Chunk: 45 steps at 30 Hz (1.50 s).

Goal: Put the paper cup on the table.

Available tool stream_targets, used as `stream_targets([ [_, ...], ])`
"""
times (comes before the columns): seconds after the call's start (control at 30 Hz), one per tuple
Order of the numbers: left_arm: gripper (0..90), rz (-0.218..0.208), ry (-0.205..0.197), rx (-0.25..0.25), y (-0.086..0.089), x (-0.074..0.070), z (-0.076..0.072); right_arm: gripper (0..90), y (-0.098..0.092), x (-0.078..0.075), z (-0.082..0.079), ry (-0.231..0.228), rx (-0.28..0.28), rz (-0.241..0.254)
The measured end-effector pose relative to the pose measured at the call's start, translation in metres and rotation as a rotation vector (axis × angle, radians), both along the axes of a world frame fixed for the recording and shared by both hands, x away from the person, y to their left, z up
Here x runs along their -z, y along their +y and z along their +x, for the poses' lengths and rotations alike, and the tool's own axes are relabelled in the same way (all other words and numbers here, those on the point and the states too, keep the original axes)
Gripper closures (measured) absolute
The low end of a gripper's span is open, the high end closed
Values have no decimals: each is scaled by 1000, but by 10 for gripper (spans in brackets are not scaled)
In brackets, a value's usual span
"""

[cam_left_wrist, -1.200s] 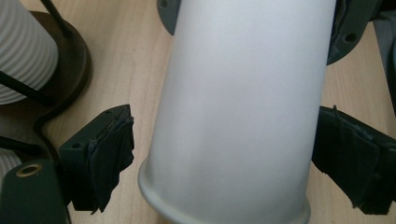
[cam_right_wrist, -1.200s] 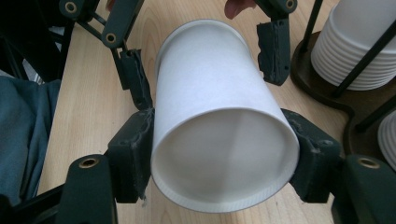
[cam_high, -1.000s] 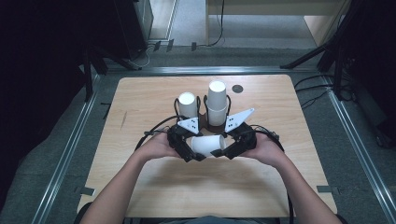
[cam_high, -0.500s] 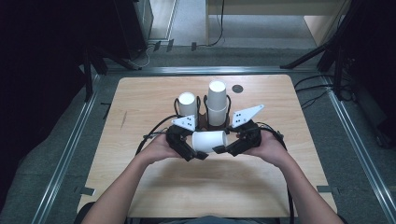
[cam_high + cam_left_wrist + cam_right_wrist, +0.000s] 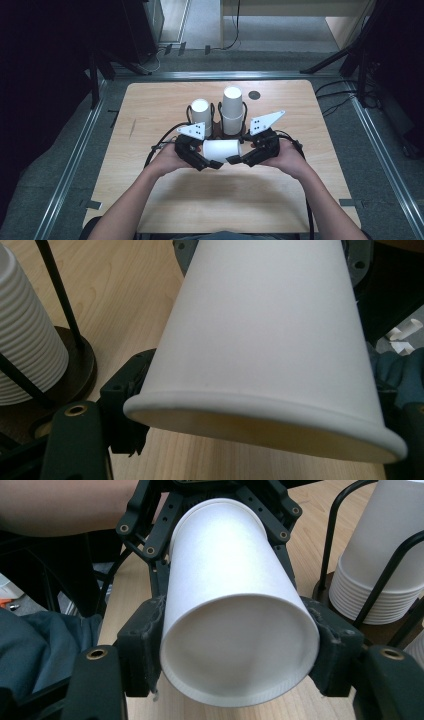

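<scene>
White paper makes up the cup (image 5: 222, 149) that lies on its side between our two grippers, held just above the wooden table (image 5: 150, 105) and in front of the two cup stacks.

From the high view we see its place: level across the gap, narrow base toward our left gripper (image 5: 200, 154), rim toward our right gripper (image 5: 250, 152). The right gripper view adds what that one cannot: we look straight into the open mouth of the cup (image 5: 240, 650), and our right pads (image 5: 142, 640) press the wall on both sides just behind the rim, pinching it firmly.

The left gripper view shows the cup (image 5: 270, 340) from outside, its rolled rim nearest the lens. Our left jaws have just been closing, with the cup between them; one left pad (image 5: 125, 405) sits against the cup's wall, but the other is hidden, so we cannot tell whether the left grip already presses.

Behind stand the shorter stack (image 5: 201, 116) and the taller stack (image 5: 232, 111), each inside a black wire holder (image 5: 216, 122).
</scene>
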State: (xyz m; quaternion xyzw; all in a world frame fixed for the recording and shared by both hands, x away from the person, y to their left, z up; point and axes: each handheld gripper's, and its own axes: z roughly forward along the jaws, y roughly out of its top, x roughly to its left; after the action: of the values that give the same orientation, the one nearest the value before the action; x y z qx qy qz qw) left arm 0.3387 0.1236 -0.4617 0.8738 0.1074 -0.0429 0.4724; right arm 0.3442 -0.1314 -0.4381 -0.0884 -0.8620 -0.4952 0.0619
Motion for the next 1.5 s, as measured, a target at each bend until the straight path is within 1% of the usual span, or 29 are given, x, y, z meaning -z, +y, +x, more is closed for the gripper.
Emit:
stream_targets([
  [0.1,245,15,16,0,1,-1,1,331,2,0,-1,5,-2,-9],
  [0.13,246,20,21,-5,2,-1,1,302,2,1,-1,-7,1,-16],
  [0.17,247,25,35,-3,3,-2,2,269,3,1,-1,-7,6,-23],
  [0.2,247,37,44,-5,3,-3,2,253,3,2,-1,-7,13,-35],
  [0.23,247,37,44,-5,3,-3,2,242,4,2,-1,-14,20,-43],
  [0.27,247,63,53,-4,3,-8,2,238,4,3,-1,-14,24,-50],
  [0.3,247,70,46,-8,4,-10,1,233,3,4,-1,-9,26,-60],
  [0.37,247,91,52,-9,5,-14,1,227,3,6,0,-11,26,-72],
  [0.4,247,91,52,-9,5,-14,1,227,3,6,0,-8,29,-83],
  [0.43,246,112,56,-17,6,-16,3,227,4,7,0,-8,29,-89],
  [0.47,247,124,53,-22,6,-17,3,227,4,8,0,-12,30,-99],
  [0.5,247,135,58,-28,7,-19,5,227,5,9,0,-17,31,-106],
  [0.57,246,163,42,-31,7,-21,7,227,6,10,0,-25,32,-124],
  [0.6,247,175,48,-26,7,-22,8,227,6,11,0,-27,36,-137],
  [0.7,246,217,38,-22,6,-25,10,225,8,14,0,-34,45,-166],
  [0.73,246,217,38,-22,6,-25,10,225,8,15,0,-37,43,-171],
  [0.77,245,238,30,-21,6,-25,11,225,9,16,1,-42,46,-176],
  [0.8,245,244,25,-18,5,-25,11,225,9,16,0,-41,48,-182],
  [0.87,246,263,28,-14,5,-25,12,224,10,18,0,-49,43,-193],
  [0.97,246,319,18,0,2,-23,13,222,11,18,0,-54,45,-196],
  [1.0,246,328,22,4,0,-22,13,222,11,18,0,-55,46,-196],
  [1.03,246,328,22,4,0,-22,13,222,11,18,0,-55,46,-196],
  [1.07,246,344,24,12,-2,-21,14,222,11,19,0,-57,52,-199],
  [1.1,246,344,24,12,-2,-21,14,222,11,19,0,-57,52,-199],
  [1.13,246,363,28,16,-4,-19,14,222,12,20,0,-58,48,-202],
  [1.17,246,363,28,16,-4,-19,14,222,12,20,0,-58,48,-202],
  [1.23,246,377,38,19,-7,-15,16,222,13,21,1,-62,45,-210],
  [1.37,246,417,48,31,-10,-11,18,222,15,23,1,-65,38,-222],
  [1.5,246,458,46,32,-14,-5,18,222,18,26,1,-70,32,-232],
])
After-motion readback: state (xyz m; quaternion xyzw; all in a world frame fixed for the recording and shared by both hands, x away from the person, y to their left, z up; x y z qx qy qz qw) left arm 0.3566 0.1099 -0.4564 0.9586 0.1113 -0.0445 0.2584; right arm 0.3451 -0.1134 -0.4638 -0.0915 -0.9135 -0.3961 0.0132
